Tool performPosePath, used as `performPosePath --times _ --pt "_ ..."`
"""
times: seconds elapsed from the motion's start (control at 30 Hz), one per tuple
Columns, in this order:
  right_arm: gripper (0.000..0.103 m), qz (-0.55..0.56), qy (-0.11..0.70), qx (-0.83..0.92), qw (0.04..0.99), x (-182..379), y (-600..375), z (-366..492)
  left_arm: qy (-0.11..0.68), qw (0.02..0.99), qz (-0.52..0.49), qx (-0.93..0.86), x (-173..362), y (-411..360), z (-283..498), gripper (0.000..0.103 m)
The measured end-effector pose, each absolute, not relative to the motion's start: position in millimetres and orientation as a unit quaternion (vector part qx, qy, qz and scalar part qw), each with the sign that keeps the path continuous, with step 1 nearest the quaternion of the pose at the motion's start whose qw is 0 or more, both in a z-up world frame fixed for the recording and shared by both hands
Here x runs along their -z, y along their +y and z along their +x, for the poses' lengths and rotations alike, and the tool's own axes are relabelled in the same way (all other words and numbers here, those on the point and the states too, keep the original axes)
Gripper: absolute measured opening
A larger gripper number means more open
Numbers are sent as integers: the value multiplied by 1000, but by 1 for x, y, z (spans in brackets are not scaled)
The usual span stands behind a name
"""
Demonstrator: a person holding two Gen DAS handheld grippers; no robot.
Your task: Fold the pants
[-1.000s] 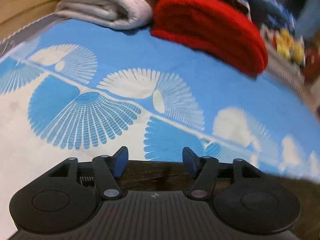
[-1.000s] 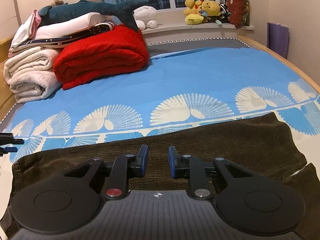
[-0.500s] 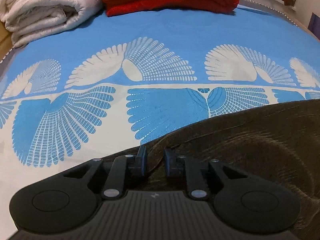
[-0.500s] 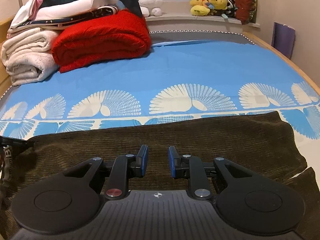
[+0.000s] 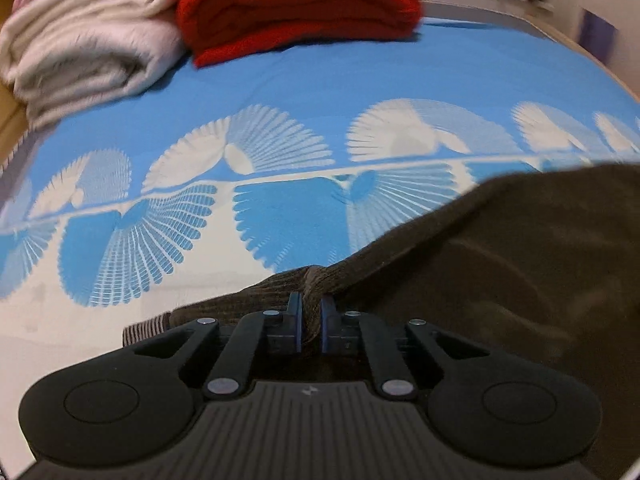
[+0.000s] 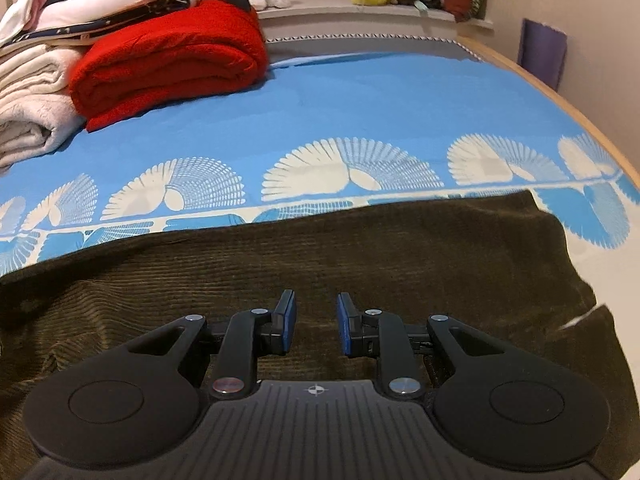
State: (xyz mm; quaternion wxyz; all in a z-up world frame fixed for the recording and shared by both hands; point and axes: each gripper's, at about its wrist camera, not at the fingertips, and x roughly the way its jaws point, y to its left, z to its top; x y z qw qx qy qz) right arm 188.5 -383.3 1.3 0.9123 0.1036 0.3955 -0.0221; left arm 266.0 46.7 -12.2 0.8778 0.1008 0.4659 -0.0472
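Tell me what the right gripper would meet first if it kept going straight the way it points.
Most likely the brown corduroy pants: the right gripper, open with nothing between its pads, tilts down over them and the cloth fills the view just ahead. Depth is unclear, so the exact spot is uncertain.

Both my wrist cameras look steeply down, close over the dark brown corduroy pants [image 5: 500, 280] [image 6: 320, 256]. Each faces the folded red blanket [image 5: 296, 4] [image 6: 168, 60], somewhat blurred on my left.

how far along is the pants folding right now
Early on. Done: the brown corduroy pants lie spread across the blue bedsheet. In hand: the left gripper is shut on a bunched ridge at the pants' edge, lifting it. The right gripper hovers open over the cloth, gripping nothing. Left: every fold; none shows yet.
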Motion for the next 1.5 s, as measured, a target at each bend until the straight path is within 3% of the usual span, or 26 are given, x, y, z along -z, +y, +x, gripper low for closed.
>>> performPosePath --times 0.23,0.37,0.43,0.53,0.63,0.77,0.83,0.87,0.97,1.03,1.1,1.2,1.5 --pt "23 120 391 19 912 -6 -387 172 453 879 116 95 -22 35 166 8" --pt "23 124 384 13 915 -11 -388 160 489 857 116 117 7 34 128 6" --pt "23 122 384 15 915 -12 -388 155 534 831 111 113 29 35 125 0" --pt "23 134 388 18 912 -11 -391 151 545 825 94 111 33 46 125 3" --pt "23 144 388 23 910 -11 -396 147 551 829 15 97 27 73 128 13" --pt "23 161 390 36 906 -7 -407 142 558 820 -98 77 19 111 131 13" --pt "23 174 391 43 903 -5 -412 141 570 809 -133 57 23 127 133 23" --pt "23 181 389 47 902 -4 -415 140 576 804 -142 37 26 133 133 34" --pt "23 204 372 58 904 -6 -423 138 594 788 -158 18 33 142 134 37" --pt "23 218 354 65 907 -9 -428 136 600 778 -185 29 38 146 138 45" --pt "23 240 334 75 908 -12 -434 136 600 770 -214 36 41 147 139 62" --pt "23 289 314 87 900 -11 -448 140 595 767 -238 35 45 148 144 71" --pt "27 417 360 71 832 42 -469 198 591 757 -276 -20 58 154 166 70"
